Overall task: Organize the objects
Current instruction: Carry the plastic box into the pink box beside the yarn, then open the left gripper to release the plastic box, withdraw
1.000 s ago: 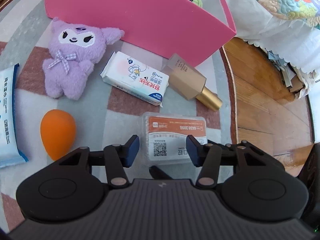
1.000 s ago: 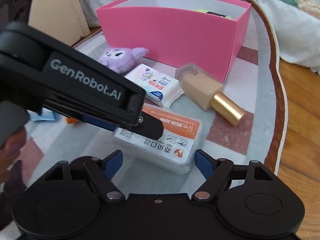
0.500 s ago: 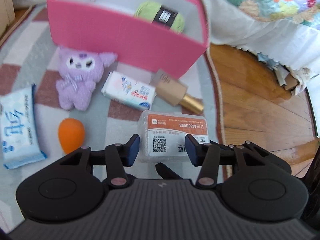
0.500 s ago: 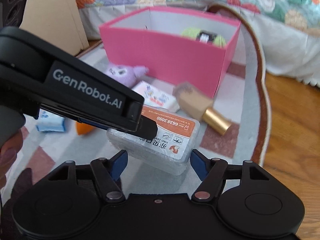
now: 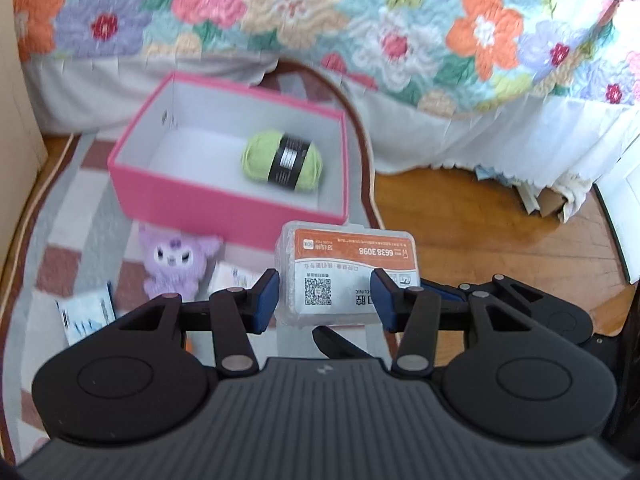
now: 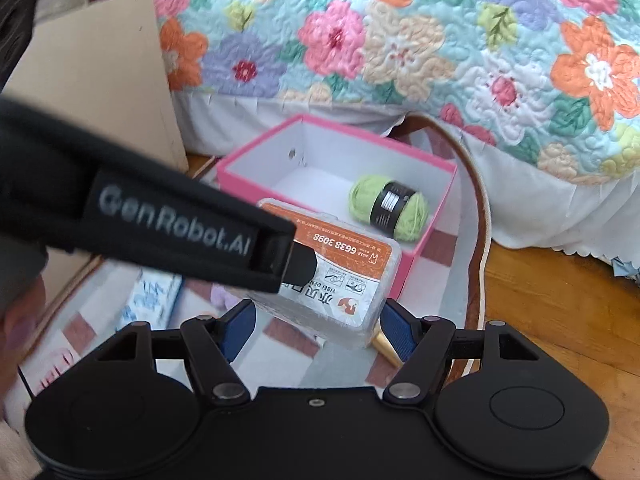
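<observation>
My left gripper [image 5: 324, 300] is shut on a clear plastic box with an orange and white label [image 5: 348, 268] and holds it in the air, in front of the pink box [image 5: 224, 196]. A green yarn ball [image 5: 282, 160] lies inside the pink box. In the right wrist view the left gripper's black body [image 6: 160, 232] crosses the frame, holding the plastic box [image 6: 340, 276] above the rug. My right gripper [image 6: 316, 328] is open and empty, just below the held box.
A purple plush [image 5: 176, 264], a white tissue pack [image 5: 236, 280] and a blue-white packet [image 5: 86, 312] lie on the rug in front of the pink box. A gold bottle cap [image 6: 386, 346] shows below the held box. A flowered quilt [image 5: 320, 20] hangs behind. Wooden floor [image 5: 480, 216] lies to the right.
My left gripper has closed on the plastic box and lifted it off the rug, rising toward the pink box. The right gripper has risen with it, staying open.
</observation>
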Demonstrator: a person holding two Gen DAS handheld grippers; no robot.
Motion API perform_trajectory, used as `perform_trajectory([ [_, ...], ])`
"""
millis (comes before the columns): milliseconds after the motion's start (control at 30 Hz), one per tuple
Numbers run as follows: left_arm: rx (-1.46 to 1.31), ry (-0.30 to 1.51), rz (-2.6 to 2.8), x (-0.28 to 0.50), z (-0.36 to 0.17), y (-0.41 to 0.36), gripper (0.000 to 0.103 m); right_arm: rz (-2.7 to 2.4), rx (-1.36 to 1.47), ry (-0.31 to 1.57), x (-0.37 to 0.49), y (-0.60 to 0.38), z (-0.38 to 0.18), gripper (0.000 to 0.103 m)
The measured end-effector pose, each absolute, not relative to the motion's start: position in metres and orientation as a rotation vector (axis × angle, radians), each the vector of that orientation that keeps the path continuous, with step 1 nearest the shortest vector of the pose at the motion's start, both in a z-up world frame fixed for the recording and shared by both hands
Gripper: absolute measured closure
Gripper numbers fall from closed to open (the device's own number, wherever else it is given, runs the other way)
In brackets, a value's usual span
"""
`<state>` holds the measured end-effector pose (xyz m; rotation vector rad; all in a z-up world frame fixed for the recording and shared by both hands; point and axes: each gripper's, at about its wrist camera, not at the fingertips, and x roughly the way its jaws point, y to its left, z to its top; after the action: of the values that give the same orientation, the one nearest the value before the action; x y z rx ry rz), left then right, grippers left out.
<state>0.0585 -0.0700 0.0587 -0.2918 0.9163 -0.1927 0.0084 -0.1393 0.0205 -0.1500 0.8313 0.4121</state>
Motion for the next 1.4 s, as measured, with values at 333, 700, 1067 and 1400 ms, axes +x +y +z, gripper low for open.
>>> perform_trajectory([
  [333,-0.303,0.917,-0.203,0.133,0.069,-0.06,0.055,0.398,-0.171,0.819,0.068,-0.138,0.043,0.029],
  [700,-0.331,1.061,-0.178,0.234,-0.015,-0.035,0.055,0.395,-0.081,1.025,0.177,-0.129,-0.023,0.029],
  [1067,-0.409,1.165,-0.168,0.279,-0.075,-0.009,0.055,0.363,-0.064,1.205,0.229,-0.11,-0.078,0.03],
  [1400,-0.512,1.184,-0.17,0.291,-0.105,0.0,0.055,0.322,-0.199,1.213,0.244,-0.09,-0.1,0.027],
])
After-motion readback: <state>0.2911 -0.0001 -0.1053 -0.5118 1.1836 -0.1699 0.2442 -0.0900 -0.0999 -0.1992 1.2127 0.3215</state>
